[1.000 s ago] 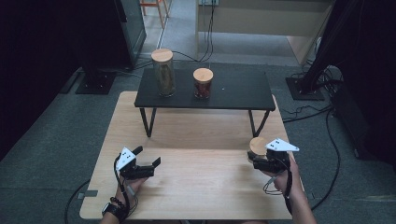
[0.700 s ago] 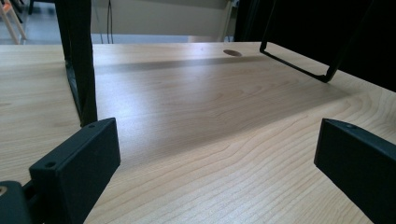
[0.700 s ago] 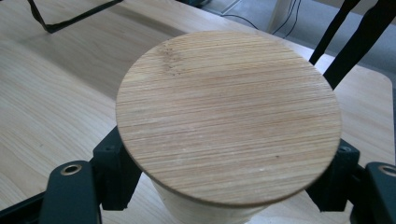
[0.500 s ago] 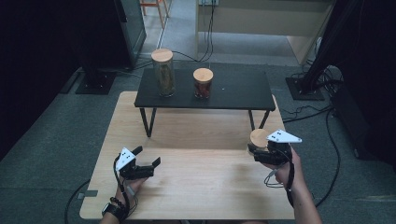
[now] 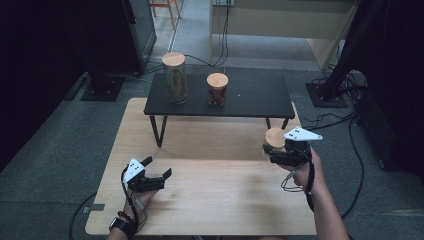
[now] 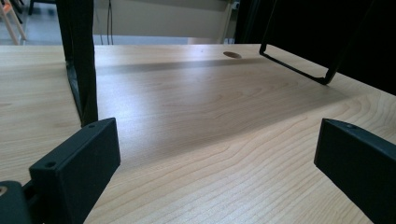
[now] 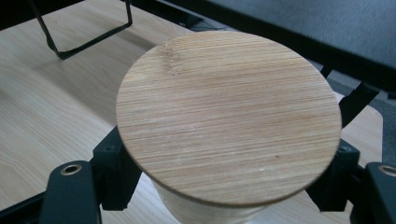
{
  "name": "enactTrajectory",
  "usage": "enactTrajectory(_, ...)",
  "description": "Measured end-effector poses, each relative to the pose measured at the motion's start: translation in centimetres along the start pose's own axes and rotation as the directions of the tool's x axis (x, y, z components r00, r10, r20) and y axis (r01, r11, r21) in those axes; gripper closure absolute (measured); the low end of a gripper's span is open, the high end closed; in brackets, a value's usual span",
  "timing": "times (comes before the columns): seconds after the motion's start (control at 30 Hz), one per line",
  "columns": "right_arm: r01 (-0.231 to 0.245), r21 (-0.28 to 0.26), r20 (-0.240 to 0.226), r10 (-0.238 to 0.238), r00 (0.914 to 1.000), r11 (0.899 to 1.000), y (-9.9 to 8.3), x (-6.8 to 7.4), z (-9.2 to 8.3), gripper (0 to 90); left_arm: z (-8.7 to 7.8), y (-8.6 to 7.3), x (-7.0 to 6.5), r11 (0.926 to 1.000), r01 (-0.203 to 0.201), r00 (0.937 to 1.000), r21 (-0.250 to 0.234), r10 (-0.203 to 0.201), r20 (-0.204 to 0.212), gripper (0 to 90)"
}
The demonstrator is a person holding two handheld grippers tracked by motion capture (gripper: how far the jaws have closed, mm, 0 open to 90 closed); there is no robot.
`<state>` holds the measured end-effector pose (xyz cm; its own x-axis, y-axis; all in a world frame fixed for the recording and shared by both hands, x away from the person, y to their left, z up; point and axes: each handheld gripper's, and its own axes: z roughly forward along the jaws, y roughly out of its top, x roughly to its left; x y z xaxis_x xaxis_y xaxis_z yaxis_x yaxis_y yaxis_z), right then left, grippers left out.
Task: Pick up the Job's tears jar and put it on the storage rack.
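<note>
Right gripper (image 5: pixel 274 154), high view, right of centre: jaws closed on a jar (image 5: pixel 274 138) with a round wooden lid. The jar sits between the jaws at the right edge of the wooden table (image 5: pixel 210 200), just in front of the right legs of the black shelf (image 5: pixel 260 95). In the right gripper view the lid (image 7: pixel 229 116) takes up the centre of the frame; a black jaw stands at each side of the jar below the lid, lower left and lower right, pressed against the pale body. The jar's foot is out of frame, so contact with the table cannot be told. The person's right hand (image 5: pixel 302 170) holds the gripper from below in the frame.

Left gripper (image 5: pixel 159 169), high view, lower left: jaws open, nothing between them. It lies low over the table near the front left corner, well apart from the jar. In the left gripper view the two jaws stand far apart at lower left and lower right, with bare wood grain between them. A shelf leg (image 6: pixel 81 60) rises at upper left of that view.

On the shelf, upper centre of the high view: a tall jar (image 5: pixel 175 77) at left and a short jar (image 5: pixel 217 89) just right of it, both upright, both with wooden lids, standing near each other but apart.
</note>
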<state>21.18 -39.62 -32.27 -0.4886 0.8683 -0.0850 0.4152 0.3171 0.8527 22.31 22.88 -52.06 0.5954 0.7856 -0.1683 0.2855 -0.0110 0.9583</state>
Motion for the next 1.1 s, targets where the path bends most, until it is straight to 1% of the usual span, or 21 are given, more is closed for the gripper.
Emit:
enactTrajectory(0.33,0.01,-0.007,-0.004,-0.01,0.9999,1.0,2.5,-0.4,0.0,25.4,0.0,0.0,0.1,1.0,0.006,1.0,-0.004,-0.006,0.002,0.3)
enactTrajectory(0.5,0.002,-0.009,-0.006,-0.002,1.0,1.0,3.5,-0.8,0.2,25.3,0.0,-0.1,0.1,1.0,0.007,1.0,-0.004,-0.007,0.004,0.3)
enactTrajectory(0.63,0.015,-0.005,-0.009,-0.015,0.9999,1.0,4.5,-0.9,0.3,25.4,0.0,-0.1,0.2,1.0,0.008,1.0,-0.006,-0.008,0.006,0.3)
enactTrajectory(0.8,0.019,-0.009,-0.018,-0.019,0.9997,1.0,5.4,-1.2,0.5,25.3,0.0,-0.1,0.2,1.0,0.007,0.9999,-0.006,-0.007,0.008,0.3)
enactTrajectory(0.97,0.015,-0.01,-0.022,-0.015,0.9996,1.0,6.5,-1.6,1.0,25.4,0.0,-0.1,0.2,1.0,0.004,1.0,-0.004,-0.004,0.009,0.3)
enactTrajectory(1.1,-0.004,-0.012,-0.03,0.003,0.9996,1.0,7.4,-2.1,1.9,25.4,0.0,-0.1,0.2,1.0,0.005,1.0,-0.004,-0.005,0.008,0.3)
